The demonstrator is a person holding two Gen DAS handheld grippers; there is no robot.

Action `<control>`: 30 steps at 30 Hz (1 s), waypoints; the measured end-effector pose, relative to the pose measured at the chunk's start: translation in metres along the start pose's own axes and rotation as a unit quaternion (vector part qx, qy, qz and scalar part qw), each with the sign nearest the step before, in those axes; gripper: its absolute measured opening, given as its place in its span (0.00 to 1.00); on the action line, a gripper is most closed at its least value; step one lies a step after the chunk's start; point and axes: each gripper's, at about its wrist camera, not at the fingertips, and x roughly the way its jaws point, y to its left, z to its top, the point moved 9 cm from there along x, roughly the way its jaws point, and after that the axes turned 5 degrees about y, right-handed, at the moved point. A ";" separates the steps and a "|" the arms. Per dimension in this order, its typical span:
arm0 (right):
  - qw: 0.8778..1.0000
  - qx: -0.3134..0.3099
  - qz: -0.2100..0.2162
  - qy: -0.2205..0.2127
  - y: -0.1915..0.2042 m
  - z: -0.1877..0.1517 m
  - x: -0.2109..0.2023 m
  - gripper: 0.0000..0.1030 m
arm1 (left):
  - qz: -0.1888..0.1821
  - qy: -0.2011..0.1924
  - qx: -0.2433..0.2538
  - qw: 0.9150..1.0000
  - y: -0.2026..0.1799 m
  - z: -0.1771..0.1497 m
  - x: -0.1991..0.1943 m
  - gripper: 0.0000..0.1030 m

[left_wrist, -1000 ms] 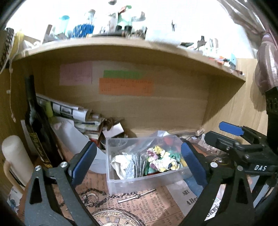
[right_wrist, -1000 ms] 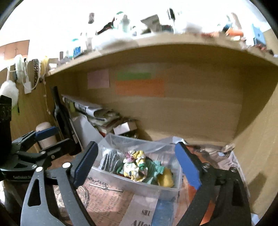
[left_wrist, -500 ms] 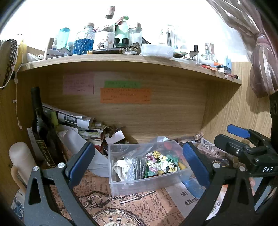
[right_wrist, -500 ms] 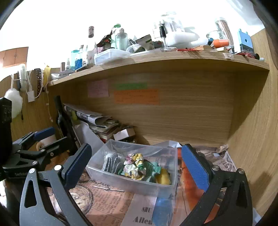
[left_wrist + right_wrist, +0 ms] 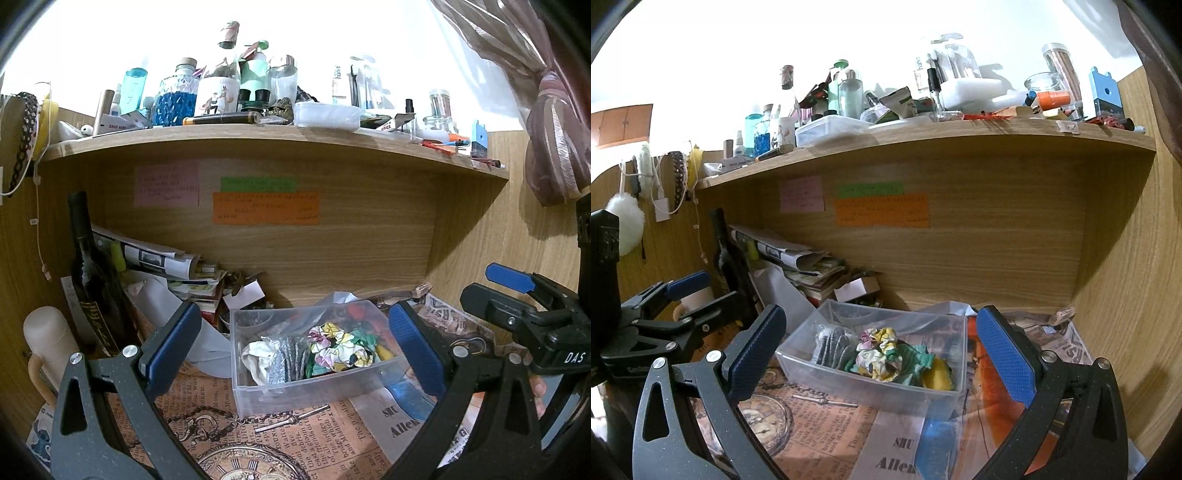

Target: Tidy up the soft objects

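Observation:
A clear plastic box (image 5: 295, 391) (image 5: 849, 386) stands on the newspaper-covered desk under the shelf. It holds soft items: a white cloth (image 5: 258, 356), a grey knitted piece (image 5: 286, 356) (image 5: 831, 345), a flowery scrunched fabric (image 5: 340, 345) (image 5: 879, 349), a green cloth (image 5: 912, 360) and a yellow piece (image 5: 940, 374). My left gripper (image 5: 295, 341) is open and empty, in front of the box. My right gripper (image 5: 879, 345) is open and empty, to the right; it also shows in the left wrist view (image 5: 517, 295).
A dark wine bottle (image 5: 92, 280) and a cream flask (image 5: 48, 339) stand at left, beside stacked papers (image 5: 166, 258). A chain and key (image 5: 288, 419) lie before the box, a blue object (image 5: 938, 439) at its right corner. The upper shelf (image 5: 258, 136) is crowded with bottles.
Both grippers have pulled back and risen slightly, so the box sits lower and smaller in view and the upper shelf shows. Both stay open and empty.

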 end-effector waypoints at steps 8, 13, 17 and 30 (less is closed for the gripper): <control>1.000 -0.001 -0.001 -0.004 0.002 0.000 -0.004 1.00 | -0.001 -0.002 0.004 1.000 -0.004 0.000 -0.004 1.00; 1.000 0.000 -0.001 -0.004 0.002 0.000 -0.005 1.00 | -0.001 -0.001 0.005 1.000 -0.003 0.000 -0.003 1.00; 1.000 0.001 0.002 -0.005 0.003 -0.001 -0.006 1.00 | -0.001 0.002 0.000 1.000 -0.004 -0.001 -0.004 1.00; 1.000 0.001 0.000 -0.003 0.005 -0.003 -0.007 1.00 | 0.000 0.004 -0.003 1.000 -0.002 -0.001 -0.003 1.00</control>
